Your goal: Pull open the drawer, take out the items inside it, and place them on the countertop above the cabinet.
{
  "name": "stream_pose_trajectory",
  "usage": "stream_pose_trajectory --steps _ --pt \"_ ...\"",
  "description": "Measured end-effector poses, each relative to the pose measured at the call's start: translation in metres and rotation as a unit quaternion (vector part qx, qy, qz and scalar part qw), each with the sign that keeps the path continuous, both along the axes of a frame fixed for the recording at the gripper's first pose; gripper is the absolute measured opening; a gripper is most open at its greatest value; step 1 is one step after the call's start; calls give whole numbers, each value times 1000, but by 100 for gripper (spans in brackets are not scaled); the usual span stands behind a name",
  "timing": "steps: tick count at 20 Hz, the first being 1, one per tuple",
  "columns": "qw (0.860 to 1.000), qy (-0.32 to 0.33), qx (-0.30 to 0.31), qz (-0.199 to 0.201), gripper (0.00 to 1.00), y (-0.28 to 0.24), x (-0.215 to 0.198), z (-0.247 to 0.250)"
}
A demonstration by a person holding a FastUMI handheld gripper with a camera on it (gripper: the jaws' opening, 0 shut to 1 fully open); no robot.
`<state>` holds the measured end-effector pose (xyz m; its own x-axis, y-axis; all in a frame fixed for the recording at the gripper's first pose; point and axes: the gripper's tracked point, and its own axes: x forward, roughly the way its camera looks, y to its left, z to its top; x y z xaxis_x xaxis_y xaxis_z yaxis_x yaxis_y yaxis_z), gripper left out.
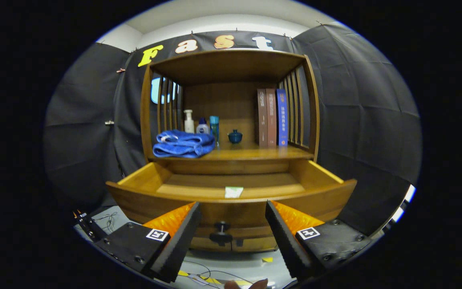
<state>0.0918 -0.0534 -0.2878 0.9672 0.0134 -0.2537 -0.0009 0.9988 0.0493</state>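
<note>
So in the gripper view, the wooden cabinet (pixel 231 120) is seen straight ahead, and everything can be placed off that. The drawer (pixel 231 192) at the cabinet's base is pulled well out toward the camera. Its floor is mostly bare wood, and a small white-and-green packet (pixel 233 192) is seen lying inside, close against the drawer's front panel, roughly in the middle. A dark round knob (pixel 221 233) is fixed to the outside of that front panel, below the packet.

The gripper (pixel 233 224) is held just in front of the drawer, with its two black ridged fingers (pixel 183 237) spread wide apart and nothing clamped between them. The knob is framed in the gap between them, and neither finger is touching it as far as can be told. Orange pieces are seen behind each finger.

On the countertop (pixel 255 154) above the drawer, a folded blue towel (pixel 183 143) is laid at the left. Behind it, a white pump bottle (pixel 189 121), a smaller bottle (pixel 202 127) and a teal tube (pixel 214 125) are lined up. A little blue lidded pot (pixel 235 137) is parked near the middle, and three books (pixel 272 117) are stood upright at the right against the slats.

Cables (pixel 207 275) are scattered on the floor below the drawer.
</note>
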Motion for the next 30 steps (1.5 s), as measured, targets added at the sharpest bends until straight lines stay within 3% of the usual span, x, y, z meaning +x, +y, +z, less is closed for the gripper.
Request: stream_pose_trajectory --steps 2,6,9,14,16,24,26,28,30 --pt "1000 11 22 7 100 0 16 29" --pt "992 125 35 1 99 -10 71 27" --pt "968 249 21 25 99 -3 102 -11" --pt "913 406 27 25 99 11 134 -85" --pt "899 434 55 19 100 25 144 -102" --pt "864 503 14 -34 97 17 158 -163" --pt "857 514 20 -41 83 17 159 -172" --pt "840 540 31 -46 69 16 150 -181" --pt "839 542 35 -43 56 15 152 -184"
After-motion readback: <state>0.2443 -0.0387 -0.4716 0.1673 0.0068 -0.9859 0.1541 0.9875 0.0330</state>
